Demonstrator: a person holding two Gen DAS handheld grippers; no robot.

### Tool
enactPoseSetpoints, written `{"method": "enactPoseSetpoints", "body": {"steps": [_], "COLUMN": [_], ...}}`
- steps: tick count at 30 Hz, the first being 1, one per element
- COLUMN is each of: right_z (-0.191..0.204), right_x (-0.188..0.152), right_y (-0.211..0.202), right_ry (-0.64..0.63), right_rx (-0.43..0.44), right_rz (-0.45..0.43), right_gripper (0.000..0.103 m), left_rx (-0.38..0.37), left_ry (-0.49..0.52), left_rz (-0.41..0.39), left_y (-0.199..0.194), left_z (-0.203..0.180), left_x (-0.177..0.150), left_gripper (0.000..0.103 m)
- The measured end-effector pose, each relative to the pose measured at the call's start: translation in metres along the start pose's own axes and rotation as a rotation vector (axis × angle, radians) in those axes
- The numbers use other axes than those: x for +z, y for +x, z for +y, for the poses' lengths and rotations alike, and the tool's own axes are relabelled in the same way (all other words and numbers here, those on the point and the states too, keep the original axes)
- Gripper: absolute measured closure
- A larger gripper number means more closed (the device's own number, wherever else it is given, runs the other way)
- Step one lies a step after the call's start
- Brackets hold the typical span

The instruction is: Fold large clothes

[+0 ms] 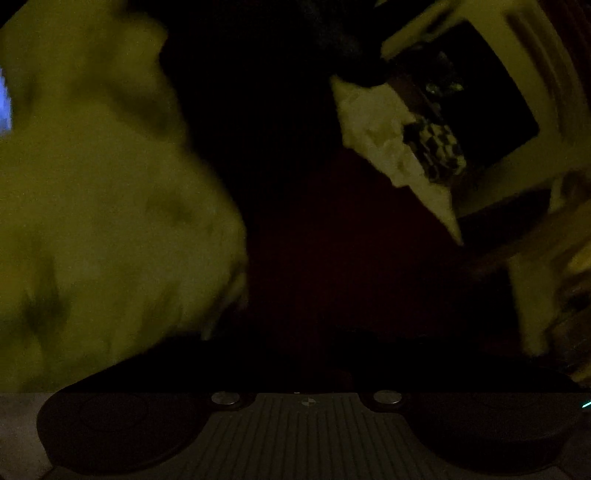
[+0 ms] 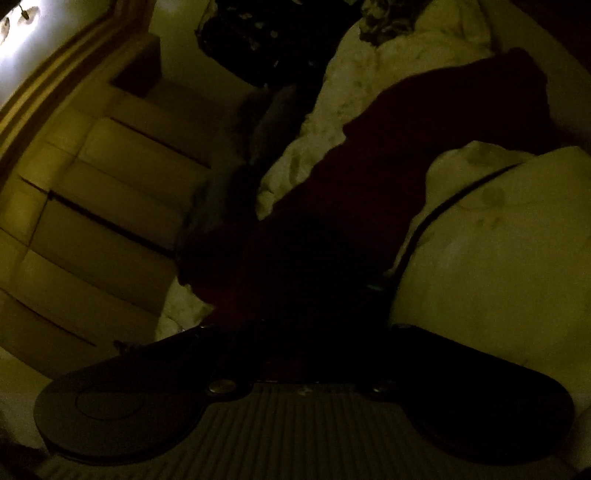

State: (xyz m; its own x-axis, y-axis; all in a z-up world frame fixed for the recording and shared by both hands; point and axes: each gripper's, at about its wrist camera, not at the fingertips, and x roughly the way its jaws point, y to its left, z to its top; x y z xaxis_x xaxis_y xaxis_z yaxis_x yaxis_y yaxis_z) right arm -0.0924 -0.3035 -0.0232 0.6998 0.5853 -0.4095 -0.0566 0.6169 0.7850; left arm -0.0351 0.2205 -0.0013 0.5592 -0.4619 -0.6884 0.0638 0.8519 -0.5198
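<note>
The garment (image 2: 369, 192), a dark red cloth, runs in the right wrist view from the upper right of the frame down to the lower middle, across a pale bedcover (image 2: 498, 258). Its lower end disappears into the dark just ahead of the right gripper (image 2: 306, 332). In the left wrist view the same dark red shows only faintly in the middle of the frame (image 1: 332, 240), against black.

The right gripper's fingers are lost in shadow, so the pictures alone do not show the jaws; they are nearly closed, and whether cloth is pinched between them I cannot tell. The gripper is tilted, its left side lower in the frame, and points slightly down along the garment.

The left gripper (image 1: 306, 354) is spread wide, with nothing seen between its jaws. It points steeply down; its fingertips are too dark to make out.

A pale, rumpled mass fills the left of the left wrist view, blurred; it looks like the bedcover (image 1: 92, 221). A dark thin strap or cord (image 2: 443, 206) crosses the bedcover at right in the right wrist view. Pale panelled furniture (image 2: 92, 184) fills the left of that view, with a bright light (image 2: 22, 33) in the upper left corner. The room is very dim.
</note>
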Motion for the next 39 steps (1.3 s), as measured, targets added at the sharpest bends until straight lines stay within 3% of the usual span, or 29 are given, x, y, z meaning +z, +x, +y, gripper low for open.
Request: {"method": "enactPoseSetpoints", "body": {"steps": [2,4,6,9,12,16,18,21,23,25,27,29,31,33,35,37,38,39], "right_z": [0.009,0.020,0.036,0.057,0.073,0.083,0.092,0.123,0.149,0.176,0.189,0.186,0.169,0.150,0.125,0.109,0.101,0.100], "right_x": [0.001,0.001,0.003,0.001,0.000,0.019,0.028,0.030,0.024,0.015,0.011,0.014,0.016,0.013,0.006,-0.009,-0.020,-0.030], "right_y": [0.002,-0.004,-0.010,-0.022,-0.055,-0.145,-0.192,-0.256,-0.287,-0.311,-0.324,-0.323,-0.297,-0.255,-0.194,-0.136,-0.104,-0.082], "right_ry": [-0.044,-0.085,-0.167,-0.301,-0.413,-0.451,-0.473,-0.571,-0.695,-0.825,-0.850,-0.797,-0.727,-0.665,-0.602,-0.565,-0.551,-0.534], "right_rx": [-0.007,-0.008,-0.035,-0.164,-0.311,-0.414,-0.493,-0.620,-0.669,-0.693,-0.627,-0.467,-0.308,-0.244,-0.181,-0.135,-0.130,-0.137], "right_rz": [-0.007,-0.020,-0.048,-0.115,-0.237,-0.510,-0.647,-0.791,-0.827,-0.834,-0.802,-0.686,-0.522,-0.388,-0.202,-0.051,0.027,0.082], "right_gripper": [0.062,0.048,0.042,0.035,0.035,0.036,0.035,0.031,0.026,0.018,0.010,0.004,0.004,0.004,0.009,0.020,0.032,0.037], "left_rx": [0.086,0.139,0.146,0.102,0.011,-0.102,-0.081,-0.023,0.018,0.005,0.022,0.036,0.069,0.075,0.045,-0.046,-0.084,-0.108], "left_ry": [0.119,0.216,0.280,0.366,0.489,0.652,0.700,0.716,0.715,0.724,0.738,0.756,0.737,0.671,0.561,0.452,0.429,0.436], "left_rz": [-0.101,-0.170,-0.190,-0.205,-0.168,-0.013,0.053,0.088,0.086,0.079,0.065,0.018,-0.006,-0.026,-0.025,-0.045,-0.060,-0.086], "left_y": [-0.017,-0.034,-0.049,-0.058,-0.060,-0.044,-0.033,-0.018,-0.006,0.002,0.010,0.015,0.025,0.028,0.028,0.014,0.004,-0.008], "left_z": [-0.022,-0.041,-0.056,-0.080,-0.105,-0.131,-0.137,-0.131,-0.127,-0.128,-0.133,-0.134,-0.137,-0.133,-0.123,-0.115,-0.115,-0.119], "left_x": [0.001,-0.001,-0.004,-0.013,-0.033,-0.067,-0.080,-0.090,-0.092,-0.092,-0.095,-0.100,-0.100,-0.094,-0.082,-0.071,-0.067,-0.065], "left_gripper": [0.000,0.000,0.000,0.000,0.000,0.000,0.013,0.017,0.017,0.015,0.000,0.000,0.000,0.030,0.046,0.048,0.048,0.048]}}
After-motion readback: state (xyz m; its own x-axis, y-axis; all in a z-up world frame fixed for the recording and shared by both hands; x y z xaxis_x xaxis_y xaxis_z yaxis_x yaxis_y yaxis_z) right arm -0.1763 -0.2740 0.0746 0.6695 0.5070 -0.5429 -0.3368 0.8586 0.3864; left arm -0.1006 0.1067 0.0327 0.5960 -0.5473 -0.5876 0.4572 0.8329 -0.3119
